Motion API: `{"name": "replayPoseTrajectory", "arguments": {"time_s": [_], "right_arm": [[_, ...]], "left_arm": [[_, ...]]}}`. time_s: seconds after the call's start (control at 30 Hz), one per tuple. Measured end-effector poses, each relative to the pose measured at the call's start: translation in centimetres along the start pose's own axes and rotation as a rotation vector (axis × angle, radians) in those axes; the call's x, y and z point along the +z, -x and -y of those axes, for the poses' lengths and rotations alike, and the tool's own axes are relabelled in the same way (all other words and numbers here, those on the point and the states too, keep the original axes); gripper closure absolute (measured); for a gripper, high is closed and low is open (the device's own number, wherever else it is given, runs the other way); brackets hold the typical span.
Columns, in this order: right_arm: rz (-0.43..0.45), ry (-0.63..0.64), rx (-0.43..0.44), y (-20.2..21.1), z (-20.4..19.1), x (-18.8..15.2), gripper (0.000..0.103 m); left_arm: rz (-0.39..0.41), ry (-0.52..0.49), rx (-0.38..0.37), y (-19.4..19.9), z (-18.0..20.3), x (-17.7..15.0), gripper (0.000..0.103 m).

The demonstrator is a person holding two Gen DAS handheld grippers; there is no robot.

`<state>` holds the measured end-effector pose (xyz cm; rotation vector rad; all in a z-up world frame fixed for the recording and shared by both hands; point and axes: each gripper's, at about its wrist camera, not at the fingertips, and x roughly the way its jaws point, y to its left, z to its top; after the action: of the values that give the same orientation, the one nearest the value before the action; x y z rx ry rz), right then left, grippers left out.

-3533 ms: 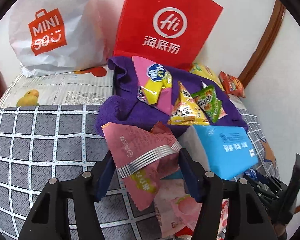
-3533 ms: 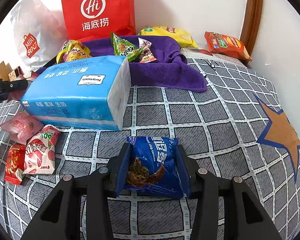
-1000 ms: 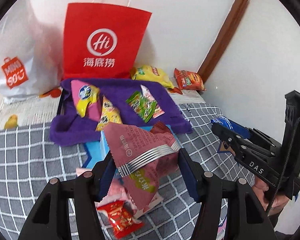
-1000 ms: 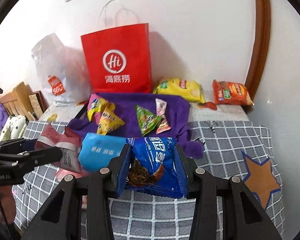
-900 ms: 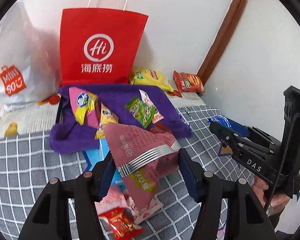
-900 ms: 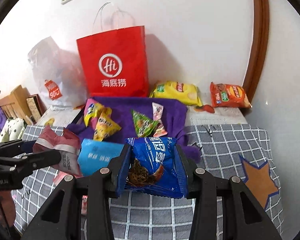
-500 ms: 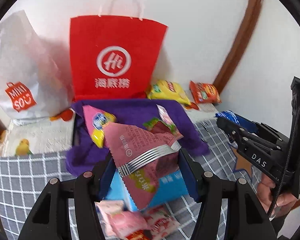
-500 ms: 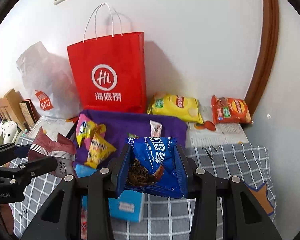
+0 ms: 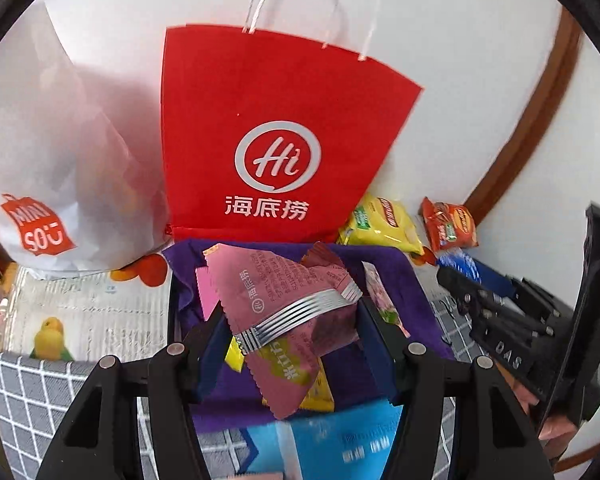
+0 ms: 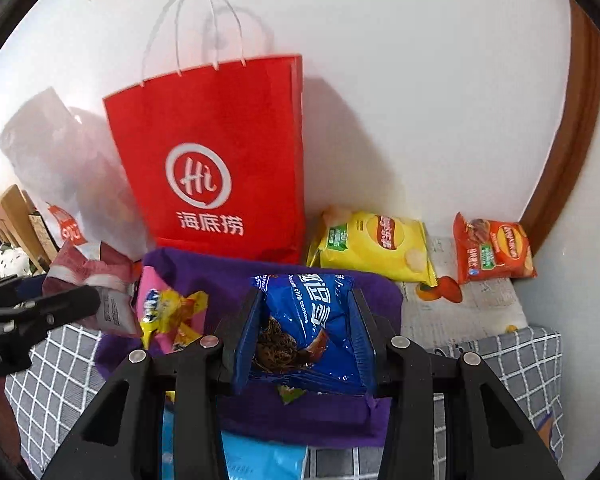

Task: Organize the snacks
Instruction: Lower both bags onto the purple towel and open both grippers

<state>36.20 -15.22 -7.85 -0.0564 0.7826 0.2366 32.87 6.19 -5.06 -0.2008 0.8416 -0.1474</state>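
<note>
While I've got a snack pinched in each hand, the risky part is getting them where they belong. My left hand-held gripper (image 9: 290,344) is partly closed on a pink packet (image 9: 284,300), clamped across its lower half, so the top sticks up and a loose corner hangs below the jaws. My right hand-held gripper (image 10: 304,340) is squeezed narrower on a blue cookie bag (image 10: 310,320), which is bulging between the pads.

Both are up in the air over the purple towel (image 10: 308,412), facing the red paper bag (image 9: 276,140) that stands against the wall. If that bag is the target, its mouth is well above where I'm holding, and from here I can't tell how wide it's open. Clip the rim and the whole thing probably folds or tips, since it's just paper.

Other worries:
- the pink packet is slippery foil and could slide out
- squeezing the cookie bag harder likely crushes what's inside
- my two hands are near each other, so the grippers could bump
- the yellow chip bag (image 10: 370,246) and orange chip bag (image 10: 492,254) beside the red bag could get knocked
</note>
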Motion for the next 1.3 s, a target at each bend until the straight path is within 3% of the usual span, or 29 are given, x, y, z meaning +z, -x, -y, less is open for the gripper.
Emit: {"name": "replayPoseTrajectory", "arguments": {"time_s": [0.23,0.3,0.37,0.7,1.0,1.13,1.2,1.3], "right_arm": [[-0.082,-0.028,0.027,-5.0,1.8,-0.6,0.061],[-0.088,-0.019,0.003,-5.9,2.4,-0.9,0.061],[-0.112,-0.023,0.0,-6.8,3.0,-1.0,0.061],[-0.205,-0.008,0.004,-10.0,2.9,-2.3,0.06],[-0.223,0.03,-0.008,-10.7,2.3,-2.9,0.059],[-0.204,0.017,0.006,-9.9,2.3,-2.5,0.046],[-0.177,0.006,0.01,-9.2,2.4,-2.3,0.038],[-0.15,0.02,-0.008,-8.0,2.2,-1.9,0.035]], "left_arm": [[-0.017,0.03,-0.017,-4.1,-1.4,-0.1,0.044],[-0.081,0.019,0.003,-6.0,-1.7,-0.3,0.044],[-0.09,0.021,0.017,-6.8,-2.0,-0.6,0.044],[-0.098,0.021,-0.012,-7.5,-1.8,-0.8,0.044],[-0.104,-0.023,0.014,-7.9,-0.9,-1.2,0.044],[-0.114,-0.004,-0.008,-7.8,-0.9,-1.1,0.042],[-0.103,0.007,-0.024,-7.4,-0.8,-1.0,0.036],[-0.078,0.009,-0.038,-6.5,-0.5,-0.9,0.025]]}}
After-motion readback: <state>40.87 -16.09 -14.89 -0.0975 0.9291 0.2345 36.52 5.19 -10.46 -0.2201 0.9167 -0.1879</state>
